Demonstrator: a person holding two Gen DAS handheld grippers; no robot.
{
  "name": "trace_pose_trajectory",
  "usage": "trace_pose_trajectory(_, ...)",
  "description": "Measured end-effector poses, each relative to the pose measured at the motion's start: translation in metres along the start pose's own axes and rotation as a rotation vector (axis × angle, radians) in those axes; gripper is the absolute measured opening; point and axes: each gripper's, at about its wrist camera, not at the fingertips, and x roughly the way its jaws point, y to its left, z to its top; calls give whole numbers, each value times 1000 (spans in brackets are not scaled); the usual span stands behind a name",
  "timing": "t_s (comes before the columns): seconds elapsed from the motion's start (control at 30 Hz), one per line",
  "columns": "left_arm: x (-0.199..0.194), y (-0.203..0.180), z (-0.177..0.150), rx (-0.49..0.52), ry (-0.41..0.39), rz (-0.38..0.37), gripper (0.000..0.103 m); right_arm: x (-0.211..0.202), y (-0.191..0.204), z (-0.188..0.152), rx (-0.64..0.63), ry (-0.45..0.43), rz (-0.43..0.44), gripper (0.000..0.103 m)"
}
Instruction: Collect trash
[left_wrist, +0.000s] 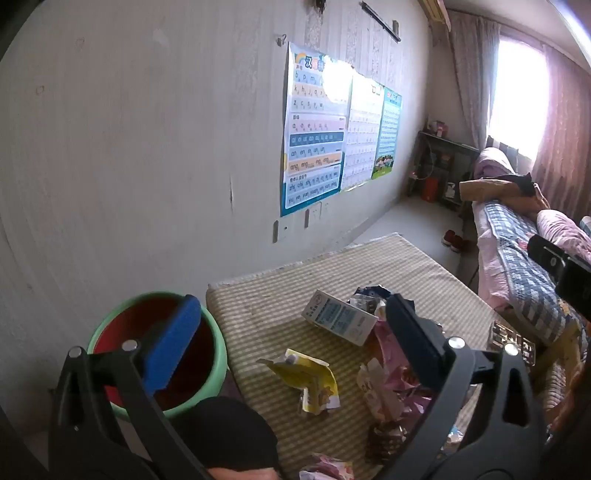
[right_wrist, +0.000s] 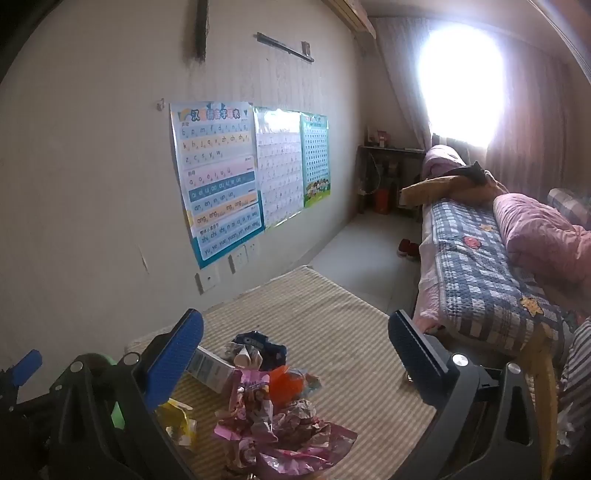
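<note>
Left gripper (left_wrist: 291, 343) is being held spread wide, nothing between the jaws; it is being kept above the near left part of the mat, a yellow wrapper (left_wrist: 310, 384) lying below the gap. Right gripper (right_wrist: 295, 354) is likewise being held fully spread and empty, over the pile of trash (right_wrist: 273, 402).

Trash is being seen heaped on a striped mat (right_wrist: 332, 317): a white carton (left_wrist: 338, 321), pink foil wrappers (right_wrist: 295, 439), a dark blue packet (right_wrist: 266, 345). A green bucket (left_wrist: 218, 354) with a red inside is being seen just left of the mat, beside the wall.

Alphabet posters (right_wrist: 218, 177) are being displayed on the left wall. A bed with a checked quilt (right_wrist: 476, 273) is being seen at right, a curtained window (right_wrist: 461, 74) far off.
</note>
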Motion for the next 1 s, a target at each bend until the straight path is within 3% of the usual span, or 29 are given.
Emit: trace_pose_trajectory(1.0,9,0,-5,-9,41,11,98,7,2,-13,-3,26,4,96)
